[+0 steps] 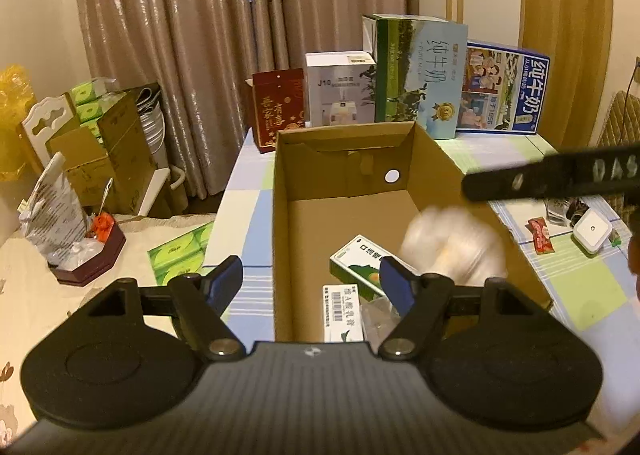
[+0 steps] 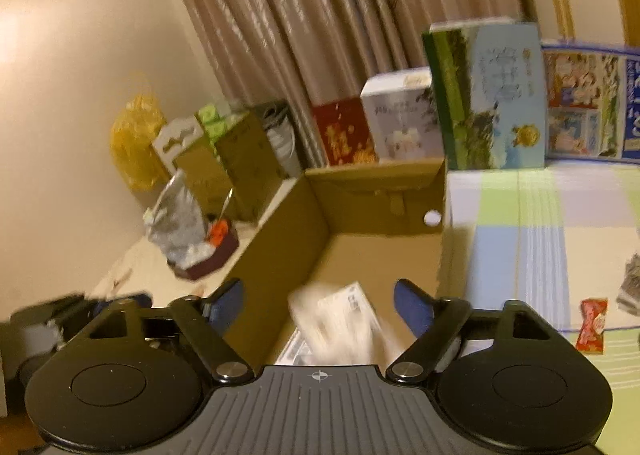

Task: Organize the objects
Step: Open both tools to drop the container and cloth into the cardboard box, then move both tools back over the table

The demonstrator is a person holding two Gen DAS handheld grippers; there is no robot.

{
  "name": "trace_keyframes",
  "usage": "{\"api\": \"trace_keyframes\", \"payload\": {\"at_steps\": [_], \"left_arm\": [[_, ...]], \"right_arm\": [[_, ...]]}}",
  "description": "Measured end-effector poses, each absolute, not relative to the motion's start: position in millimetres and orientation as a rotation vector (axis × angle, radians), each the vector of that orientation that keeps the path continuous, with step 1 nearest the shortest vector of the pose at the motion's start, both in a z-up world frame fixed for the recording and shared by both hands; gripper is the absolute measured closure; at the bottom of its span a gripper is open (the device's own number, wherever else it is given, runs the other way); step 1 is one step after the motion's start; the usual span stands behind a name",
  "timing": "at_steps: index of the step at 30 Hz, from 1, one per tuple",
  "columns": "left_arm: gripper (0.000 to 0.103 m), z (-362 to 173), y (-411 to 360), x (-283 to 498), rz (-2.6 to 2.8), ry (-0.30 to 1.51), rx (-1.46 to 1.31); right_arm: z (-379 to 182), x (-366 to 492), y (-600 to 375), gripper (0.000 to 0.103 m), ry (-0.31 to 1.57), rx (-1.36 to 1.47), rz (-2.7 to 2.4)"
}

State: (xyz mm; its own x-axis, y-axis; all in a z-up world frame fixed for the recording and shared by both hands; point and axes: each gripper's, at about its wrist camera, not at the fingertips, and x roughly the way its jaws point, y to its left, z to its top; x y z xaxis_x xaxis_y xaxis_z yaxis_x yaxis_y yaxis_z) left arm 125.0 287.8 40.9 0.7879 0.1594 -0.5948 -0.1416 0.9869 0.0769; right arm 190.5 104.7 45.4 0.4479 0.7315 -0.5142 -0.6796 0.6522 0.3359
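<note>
Cardboard box (image 1: 352, 175) open-topped on the checked table cover (image 1: 576, 295), straight ahead of and below the left gripper (image 1: 312, 281). Left tongs spread wide, nothing between the pads — one blue finger (image 1: 224, 275) outside the box's near-left wall, the other over its inside. On the box floor just beyond those tongs: a green-and-white carton (image 1: 360, 263), a white barcoded carton (image 1: 342, 313) nearer still, a scrap of clear wrapping (image 1: 378, 319) beside it. To the right of the left tongs, inside the box, a pale blurred object (image 1: 456, 243), shape not readable. Above it, one black finger of the right gripper (image 2: 318, 301) reaching in from the right.

From the right wrist — tongs likewise spread, clamping nothing. Same pale blurred object (image 2: 336, 323) below and between the fingers, apart from both pads, over the box (image 2: 380, 191) interior. Red candy wrapper (image 2: 592, 325) lying on the cover well right of the right tongs. Row of printed cartons (image 1: 420, 75) standing beyond the box's far wall, against the curtain (image 1: 240, 35).
</note>
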Motion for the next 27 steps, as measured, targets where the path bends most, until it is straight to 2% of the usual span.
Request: {"api": "trace_keyframes", "payload": {"at_steps": [8,16,23,27], "left_arm": [[0.028,48.4,280.1,93.1,0.167,0.633,-0.01],[0.021,59.2,248.7,61.2,0.152,0.617,-0.036],[0.012,70.0,214.7,38.0,0.127,0.586,-0.07],[0.002,75.0,186.8,31.1,0.076,0.575,-0.065]], "right_arm": [[56.2,174.8,71.6,0.023,0.68,0.105,0.829],[59.2,133.3,19.5,0.021,0.683,0.084,0.786],[58.2,93.6,-37.5,0.007,0.657,0.068,0.71],[54.2,79.8,-73.4,0.002,0.659,0.081,0.656]]}}
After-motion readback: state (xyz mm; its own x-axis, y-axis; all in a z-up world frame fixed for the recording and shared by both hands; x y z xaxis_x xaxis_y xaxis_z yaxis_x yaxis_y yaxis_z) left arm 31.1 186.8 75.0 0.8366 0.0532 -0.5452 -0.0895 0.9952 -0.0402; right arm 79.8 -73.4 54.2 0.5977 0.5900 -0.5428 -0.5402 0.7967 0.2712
